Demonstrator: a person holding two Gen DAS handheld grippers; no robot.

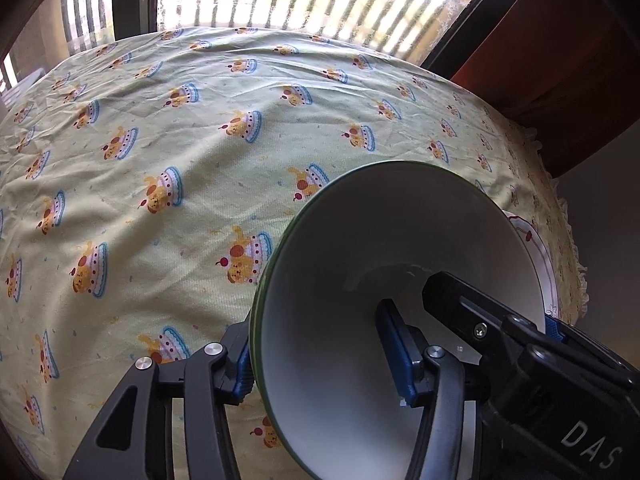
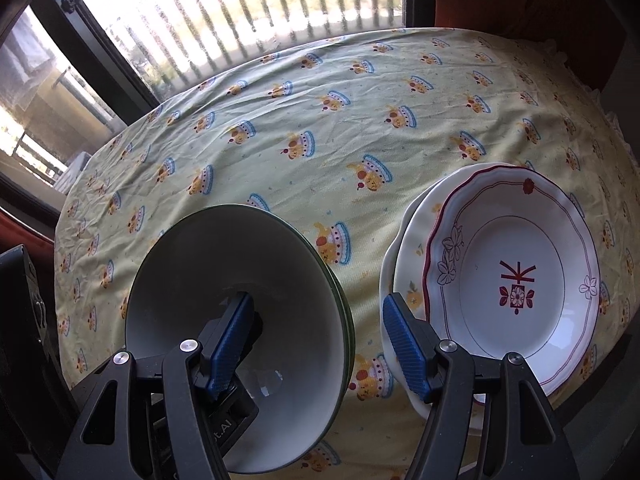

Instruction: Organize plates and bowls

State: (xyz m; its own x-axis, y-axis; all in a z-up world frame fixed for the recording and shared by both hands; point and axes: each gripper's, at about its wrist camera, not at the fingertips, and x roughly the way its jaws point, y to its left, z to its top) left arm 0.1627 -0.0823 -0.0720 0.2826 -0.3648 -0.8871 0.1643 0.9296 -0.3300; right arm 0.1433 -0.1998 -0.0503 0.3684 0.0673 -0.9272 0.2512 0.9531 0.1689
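Note:
A white bowl with a green rim (image 1: 340, 260) stands on the tablecloth; its edge shows more than one rim, so bowls are nested. My left gripper (image 1: 316, 328) straddles its left wall, one finger (image 1: 242, 368) against the outside and the other inside, apart from the wall. My right gripper (image 2: 316, 300) straddles the right wall of the bowl (image 2: 248, 256), with its left finger inside and its right finger (image 2: 404, 348) outside, clear of the rim. A red-trimmed plate (image 2: 516, 272) lies on a cream plate (image 2: 408, 248) just right of the bowl.
The yellow tablecloth (image 2: 320, 120) with a cake print covers the whole table. A window with a railing (image 2: 248, 12) runs along the far edge. The frilled table edge (image 1: 576, 264) drops off close behind the plates. Dark red-brown fabric (image 1: 560, 48) hangs at the far right.

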